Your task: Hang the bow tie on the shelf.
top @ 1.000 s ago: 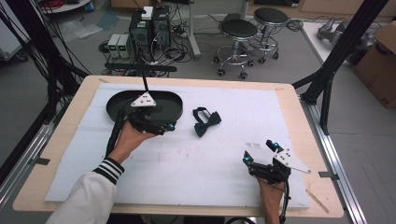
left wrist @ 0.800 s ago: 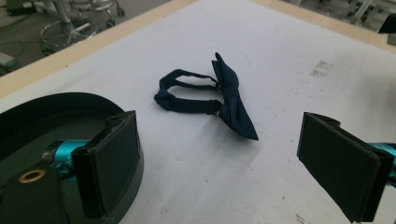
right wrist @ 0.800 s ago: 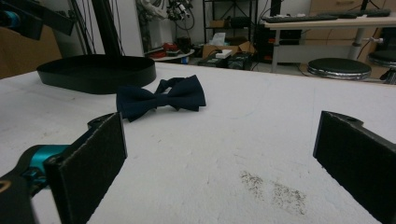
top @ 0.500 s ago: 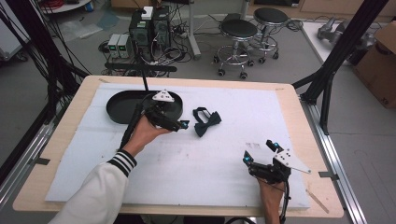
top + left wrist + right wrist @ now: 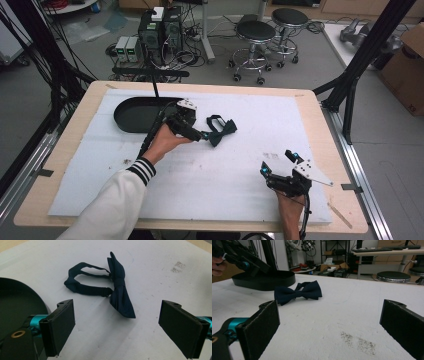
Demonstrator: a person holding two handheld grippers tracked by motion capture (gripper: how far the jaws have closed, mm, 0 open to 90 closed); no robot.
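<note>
A dark navy bow tie (image 5: 221,131) with its strap looped behind lies on the white mat, right of a black oval tray (image 5: 131,114). My left gripper (image 5: 201,134) hovers just left of the tie, jaws wide open and empty. In the left gripper view the bow tie (image 5: 117,287) lies a little ahead of the gripper (image 5: 125,325), between the lines of the two jaws. My right gripper (image 5: 280,162) rests near the front right of the mat, open and empty. From it the bow tie (image 5: 298,293) and the tray (image 5: 265,280) lie farther off.
The white mat (image 5: 300,130) covers most of the wooden table (image 5: 65,145). A smudged patch (image 5: 357,341) marks the mat by the right gripper. Stools, black frame posts and electronics stand beyond the table's far edge.
My left gripper has moved right, from over the black tray to just beside the bow tie. The right gripper has stayed put.
</note>
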